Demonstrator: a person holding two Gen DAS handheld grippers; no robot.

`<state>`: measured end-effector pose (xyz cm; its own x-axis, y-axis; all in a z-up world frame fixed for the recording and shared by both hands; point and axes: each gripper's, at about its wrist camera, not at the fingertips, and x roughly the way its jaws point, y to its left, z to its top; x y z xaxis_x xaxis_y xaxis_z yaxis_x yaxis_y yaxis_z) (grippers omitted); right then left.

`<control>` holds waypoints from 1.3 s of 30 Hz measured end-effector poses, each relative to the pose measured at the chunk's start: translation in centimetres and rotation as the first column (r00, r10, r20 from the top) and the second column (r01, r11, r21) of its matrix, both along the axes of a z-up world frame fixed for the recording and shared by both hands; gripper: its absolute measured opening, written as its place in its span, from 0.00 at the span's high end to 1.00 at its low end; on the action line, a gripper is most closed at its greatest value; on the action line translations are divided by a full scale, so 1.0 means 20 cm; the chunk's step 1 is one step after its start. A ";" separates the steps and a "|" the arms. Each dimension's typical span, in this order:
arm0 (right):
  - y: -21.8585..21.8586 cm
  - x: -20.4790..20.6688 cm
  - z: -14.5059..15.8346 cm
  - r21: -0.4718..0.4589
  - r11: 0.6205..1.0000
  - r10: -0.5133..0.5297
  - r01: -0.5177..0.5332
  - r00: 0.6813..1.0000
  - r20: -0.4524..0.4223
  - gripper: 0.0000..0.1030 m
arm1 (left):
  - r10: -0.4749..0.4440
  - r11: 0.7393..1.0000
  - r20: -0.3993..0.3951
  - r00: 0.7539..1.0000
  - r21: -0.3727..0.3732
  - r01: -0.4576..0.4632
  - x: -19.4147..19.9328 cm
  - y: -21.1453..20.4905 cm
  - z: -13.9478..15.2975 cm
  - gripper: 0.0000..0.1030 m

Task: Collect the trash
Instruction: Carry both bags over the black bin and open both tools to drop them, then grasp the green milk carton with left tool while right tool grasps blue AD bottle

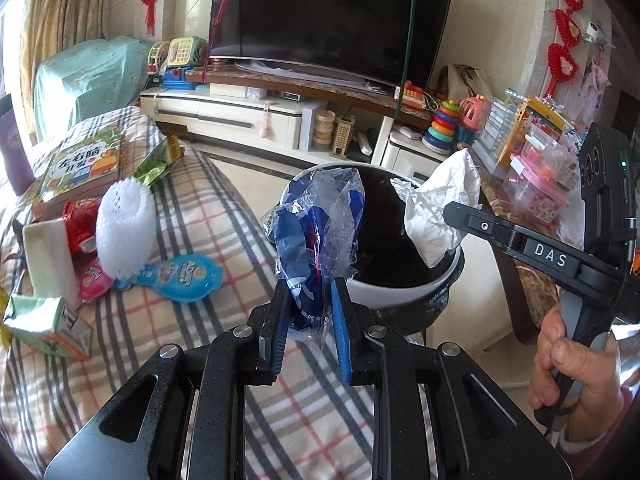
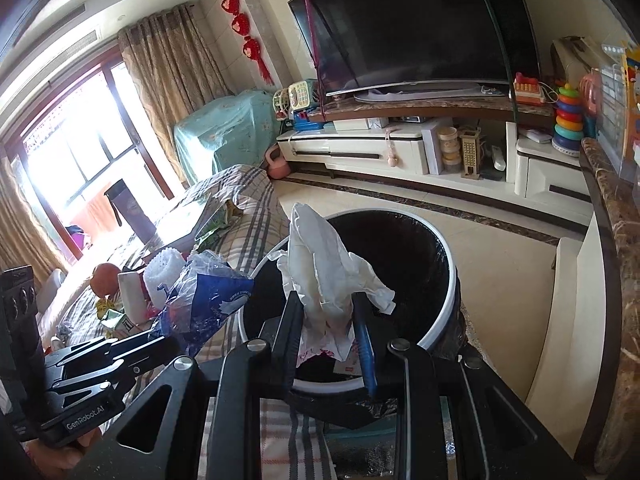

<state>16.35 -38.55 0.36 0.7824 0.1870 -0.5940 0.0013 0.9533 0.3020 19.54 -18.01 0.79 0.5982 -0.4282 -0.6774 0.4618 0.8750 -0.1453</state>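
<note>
- left gripper (image 1: pixel 308 312) closed on a crumpled blue-and-clear plastic wrapper (image 1: pixel 316 232), pinched at its lower end; most of it sticks up free above the jaws
- right gripper (image 2: pixel 328 344) closed on a wad of white tissue paper (image 2: pixel 324 268), held near the bottom, loose top flopping over
- both pieces hang at the near rim of the round trash bin (image 2: pixel 448 304), which has a black liner and stands beside the checked blanket (image 1: pixel 224 216)
- wrapper looks very light, thin, crinkly and slick, so it could slide out of a shallow pinch; best gripped on a bunched fold
- tissue is soft, weightless, tears easily, may cling to the pads on release
- more litter left on the blanket: white foam net (image 1: pixel 126 228), blue packet (image 1: pixel 184 276), red wrapper (image 1: pixel 82 220), small green carton (image 1: pixel 44 328)
</note>
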 end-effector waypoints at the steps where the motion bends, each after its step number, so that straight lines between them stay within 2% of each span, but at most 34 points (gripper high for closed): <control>1: -0.01 0.01 0.00 -0.001 1.000 -0.002 0.002 1.000 -0.003 0.75 | -0.002 1.000 0.000 1.000 0.001 0.002 0.01 -0.02 0.00 0.82; 18: -0.11 0.16 -0.07 -0.007 1.000 -0.027 0.027 0.998 -0.048 0.75 | -0.030 0.999 -0.029 0.999 0.027 0.031 0.19 -0.18 -0.03 0.82; 22: -0.12 0.18 -0.08 -0.005 1.000 -0.029 0.028 0.998 -0.057 0.71 | -0.034 0.999 -0.032 0.999 0.031 0.035 0.21 -0.20 -0.04 0.81; 24: -0.13 0.19 -0.08 -0.001 1.000 -0.030 0.030 0.998 -0.062 0.67 | -0.034 0.999 -0.038 0.999 0.031 0.035 0.23 -0.21 -0.04 0.80; 26: -0.14 0.20 -0.09 0.005 0.999 -0.031 0.031 0.997 -0.064 0.57 | -0.029 0.999 -0.045 0.999 0.029 0.030 0.24 -0.21 -0.05 0.72; 28: -0.14 0.20 -0.08 0.007 0.999 -0.034 0.035 0.997 -0.063 0.51 | -0.022 0.999 -0.044 0.999 0.031 0.023 0.25 -0.21 -0.05 0.64; 32: -0.15 0.18 -0.07 0.021 0.999 -0.034 0.035 0.998 -0.050 0.35 | -0.012 1.000 -0.045 0.999 0.025 0.013 0.23 -0.20 -0.06 0.54; 36: -0.14 0.15 -0.06 0.030 0.999 -0.033 0.034 0.999 -0.041 0.31 | 0.002 1.000 -0.047 0.999 0.017 -0.001 0.19 -0.15 -0.07 0.48; 39: -0.12 0.13 -0.06 0.046 0.998 -0.031 0.032 0.999 -0.034 0.24 | 0.024 1.000 -0.046 0.999 0.012 -0.024 0.15 -0.10 -0.07 0.43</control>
